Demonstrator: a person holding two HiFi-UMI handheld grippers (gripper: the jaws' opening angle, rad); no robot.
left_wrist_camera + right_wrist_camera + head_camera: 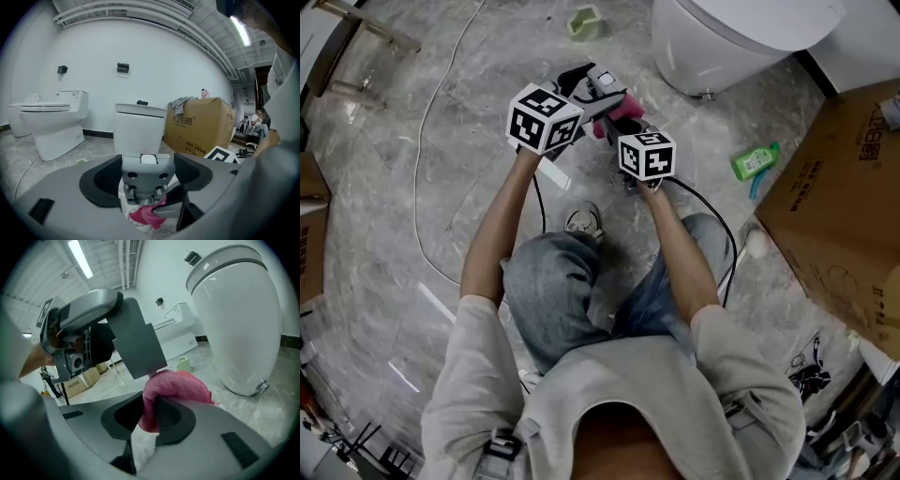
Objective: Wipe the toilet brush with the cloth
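In my left gripper view, the toilet brush (145,180) shows as a grey block with a white top. My left gripper (146,176) is shut on it, with the dark pads (101,180) against its sides. The pink cloth (176,385) hangs over my right gripper (149,416), which is shut on a fold of it. The cloth lies against the dark grey flat part of the brush (136,345). In the head view both grippers meet in front of my knees, with the cloth (628,111) between them and the brush (602,86) just above it. A white piece (131,218) shows under the cloth.
A white toilet (722,37) stands at the back right. A cardboard box (844,206) stands to the right, with a green bottle (755,161) lying beside it. A small green holder (586,22) sits on the marble floor at the back. A white cable (422,169) runs along the left.
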